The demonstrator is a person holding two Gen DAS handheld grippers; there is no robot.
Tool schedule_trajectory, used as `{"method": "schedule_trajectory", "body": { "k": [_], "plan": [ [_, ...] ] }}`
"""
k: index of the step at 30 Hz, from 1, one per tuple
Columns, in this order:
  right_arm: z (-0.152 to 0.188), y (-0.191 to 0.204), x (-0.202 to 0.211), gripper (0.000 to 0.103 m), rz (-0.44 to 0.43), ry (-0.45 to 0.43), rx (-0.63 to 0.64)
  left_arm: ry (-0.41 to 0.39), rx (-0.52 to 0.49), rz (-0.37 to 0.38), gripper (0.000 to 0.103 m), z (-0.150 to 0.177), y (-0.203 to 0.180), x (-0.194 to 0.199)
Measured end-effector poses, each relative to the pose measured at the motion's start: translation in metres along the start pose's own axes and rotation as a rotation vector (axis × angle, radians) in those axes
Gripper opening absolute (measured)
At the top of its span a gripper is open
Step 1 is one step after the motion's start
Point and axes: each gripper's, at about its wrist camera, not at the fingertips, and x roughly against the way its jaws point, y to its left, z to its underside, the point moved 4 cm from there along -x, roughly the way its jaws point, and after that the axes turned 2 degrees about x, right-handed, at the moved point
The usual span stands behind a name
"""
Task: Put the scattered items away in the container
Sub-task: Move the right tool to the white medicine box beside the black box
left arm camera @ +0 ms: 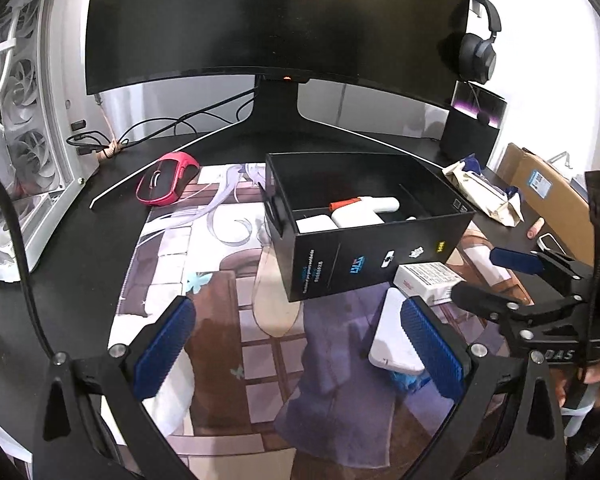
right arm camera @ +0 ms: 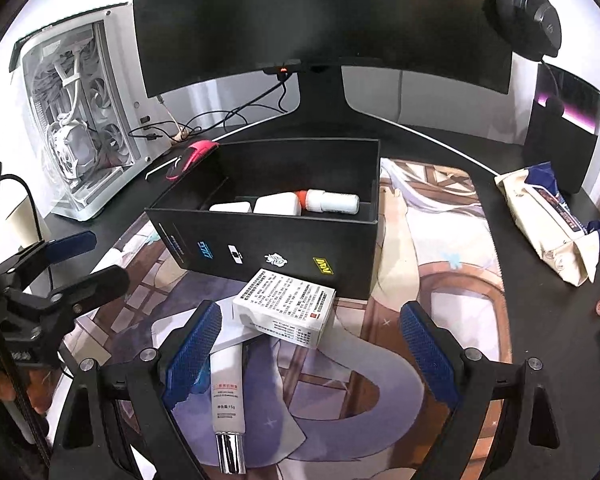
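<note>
Box [right arm camera: 288, 236] wall hides part of white bottle [right arm camera: 332, 202] inside.

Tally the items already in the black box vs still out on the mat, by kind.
In the black box:
White bottle with orange cap: 1
White blocky items: 2

On the mat:
White printed carton: 1
White tube with silver cap: 1
Flat white box under the carton: 1

Total: 6
</note>
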Motion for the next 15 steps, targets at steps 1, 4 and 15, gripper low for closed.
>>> {"method": "schedule_trajectory", "body": {
  "k": [1,4,15],
  "plan": [
    [0.0,0.0,-0.001,0.092,-0.001,0.003,-0.002,0.002,-0.002,0.0,0.103,0.0,0.0,0.0],
    [0.0,0.001,-0.005,0.092,-0.002,0.01,-0.007,0.004,-0.003,0.004,0.103,0.0,-0.001,0.0],
    [0.002,0.001,-0.012,0.092,-0.005,0.03,-0.014,0.028,-0.041,0.012,0.103,0.007,-0.007,-0.003]
  ]
}}
